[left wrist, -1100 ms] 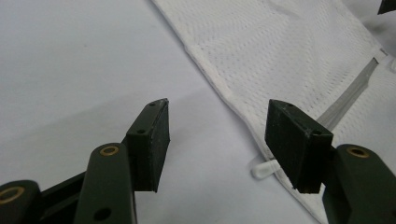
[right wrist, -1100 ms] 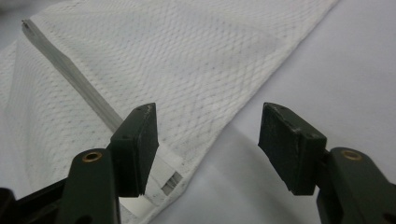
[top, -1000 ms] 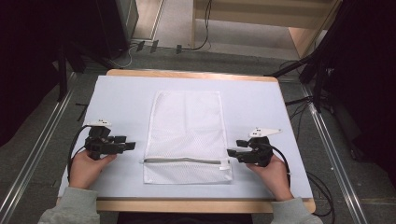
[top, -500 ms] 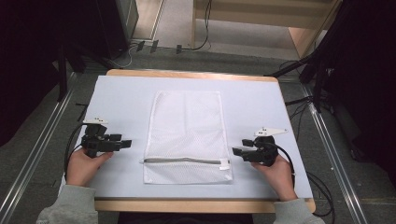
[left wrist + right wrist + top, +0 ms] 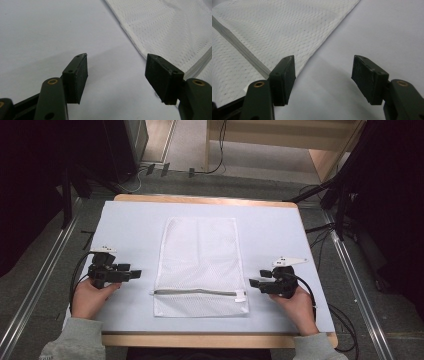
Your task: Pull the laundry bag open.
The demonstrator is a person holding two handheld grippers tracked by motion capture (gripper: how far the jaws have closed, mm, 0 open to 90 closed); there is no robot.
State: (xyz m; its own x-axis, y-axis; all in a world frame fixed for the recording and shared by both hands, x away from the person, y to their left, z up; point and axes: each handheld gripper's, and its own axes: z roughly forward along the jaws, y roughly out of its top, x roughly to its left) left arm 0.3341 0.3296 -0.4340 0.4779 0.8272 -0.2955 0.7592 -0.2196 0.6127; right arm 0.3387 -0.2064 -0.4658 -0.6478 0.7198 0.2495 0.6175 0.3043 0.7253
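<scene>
Left gripper (image 5: 134,274) and right gripper (image 5: 254,282) are seen in the high view resting on a pale sheet (image 5: 130,230) over a wooden table (image 5: 200,199), each held by a hand. White mesh bag (image 5: 200,265) is laid flat between them, zipper (image 5: 195,292) at the near end. Grey floor and cables are seen beyond.

Left gripper view: jaws are spread wide, nothing held; mesh bag (image 5: 175,32) lies ahead to the right.

Right gripper view: jaws are spread wide, empty; mesh bag (image 5: 274,32) lies ahead-left.
</scene>
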